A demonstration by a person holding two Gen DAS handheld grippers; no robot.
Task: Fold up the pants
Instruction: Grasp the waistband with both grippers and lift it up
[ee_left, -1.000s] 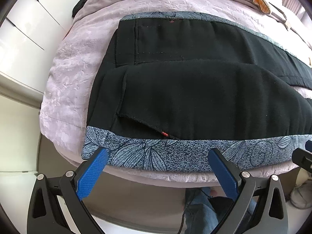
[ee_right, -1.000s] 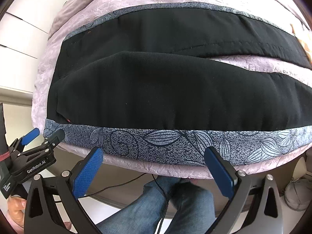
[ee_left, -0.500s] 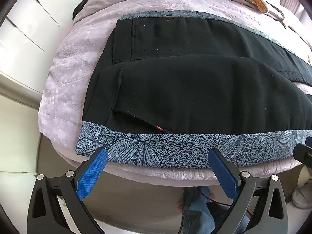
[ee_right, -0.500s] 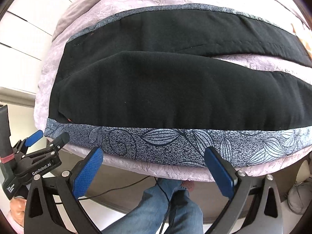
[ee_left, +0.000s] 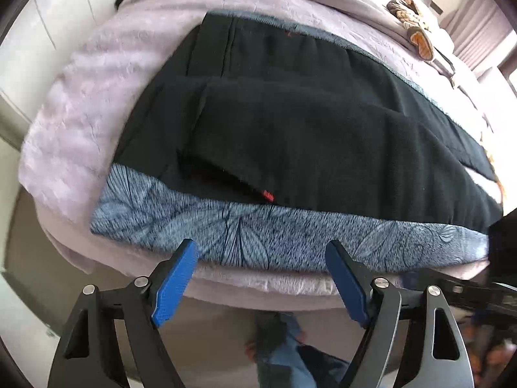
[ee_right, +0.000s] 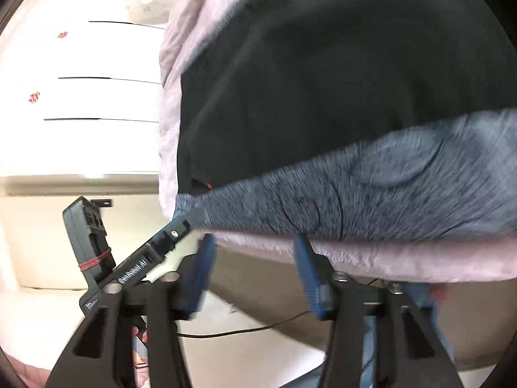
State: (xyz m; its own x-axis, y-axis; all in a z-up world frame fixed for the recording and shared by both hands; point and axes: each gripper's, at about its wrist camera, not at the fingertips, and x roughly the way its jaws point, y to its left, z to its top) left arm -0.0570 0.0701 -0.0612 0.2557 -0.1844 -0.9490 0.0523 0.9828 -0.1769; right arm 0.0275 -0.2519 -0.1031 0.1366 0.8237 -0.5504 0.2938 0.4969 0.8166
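Observation:
Black pants [ee_left: 307,129] lie spread on a bed, inside out, with a grey leaf-patterned side band [ee_left: 258,232] along the near edge and a small red tag [ee_left: 268,196]. My left gripper [ee_left: 261,278] is open just before the band at the bed's edge. In the blurred right wrist view the pants [ee_right: 323,80] and the band [ee_right: 371,194] fill the upper right. My right gripper [ee_right: 255,271] is open, with a narrower gap, just under the band's near edge. The left gripper's body [ee_right: 135,265] shows at the left there.
The bed has a lilac quilted cover [ee_left: 80,103]. Small brown objects [ee_left: 410,22] lie at the far right of the bed. White drawers [ee_right: 97,80] stand left of the bed. A cable [ee_right: 242,331] and the person's jeans [ee_left: 284,349] are on the floor side below.
Both grippers moved closer to the near band. The right gripper swung sharply left and tilted, and its jaws narrowed. The left gripper's jaws also came somewhat closer together.

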